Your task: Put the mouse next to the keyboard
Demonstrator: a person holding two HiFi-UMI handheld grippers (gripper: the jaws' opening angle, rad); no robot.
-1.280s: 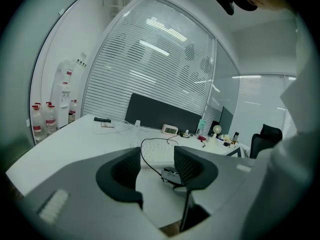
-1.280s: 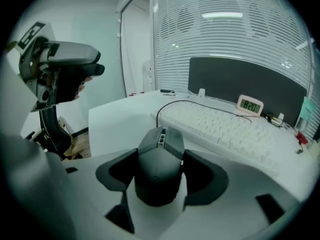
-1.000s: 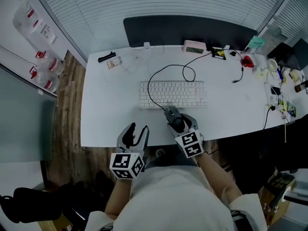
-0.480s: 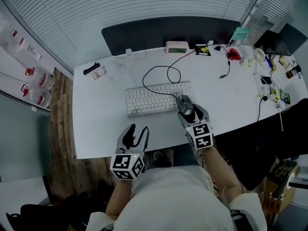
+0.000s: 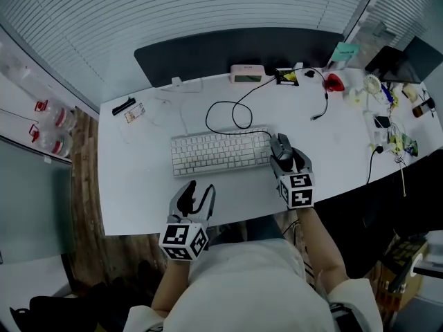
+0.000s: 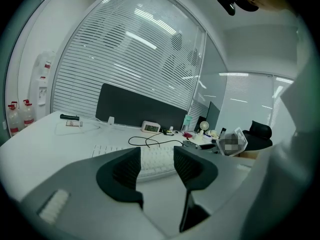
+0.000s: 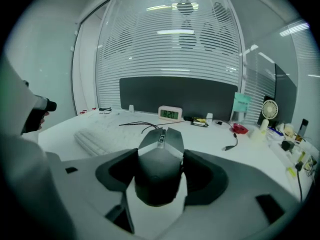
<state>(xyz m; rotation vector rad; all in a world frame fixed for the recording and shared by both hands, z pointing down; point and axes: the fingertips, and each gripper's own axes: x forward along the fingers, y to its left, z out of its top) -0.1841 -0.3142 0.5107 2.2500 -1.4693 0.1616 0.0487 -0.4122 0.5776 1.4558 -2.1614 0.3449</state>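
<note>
With my right gripper (image 5: 285,160) clamped on the mouse (image 7: 160,159) just right of the keyboard (image 5: 220,152), and my left gripper (image 5: 199,187) empty with jaws apart, I should lower the mouse flat, keep its cable slack, then release fully.

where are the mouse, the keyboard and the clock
mouse (image 7: 159,161), right gripper view, middle of its dark back
keyboard (image 5: 220,152), head view, middle of the key field
clock (image 5: 247,74), head view, middle of its body
</note>
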